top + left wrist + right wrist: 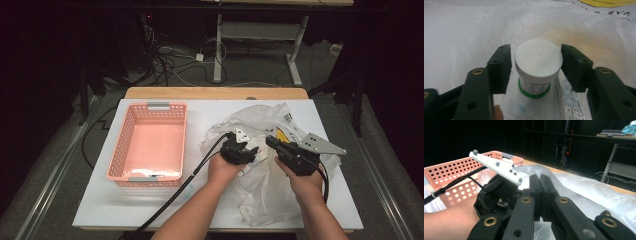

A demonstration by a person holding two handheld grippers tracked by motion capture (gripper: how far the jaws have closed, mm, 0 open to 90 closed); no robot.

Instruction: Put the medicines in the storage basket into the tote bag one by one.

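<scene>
Jar [537,68], small, rigid, probably light, smooth-lidded; grip its white cap sides; left hand-held gripper [536,67] straddles it, part open, pads clear; right hand-held gripper [541,195] fully closed.

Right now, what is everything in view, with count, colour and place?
jar: one, white cap and green base, lying on the plastic bag between the left gripper's jaws, untouched
plastic bag: one, clear white, crumpled over the table's right half
basket: one, pink, perforated, on the table's left
table: one, white top
cables: several, on the floor beyond
left gripper: black, open around the jar
right gripper: black, shut, above the bag
</scene>
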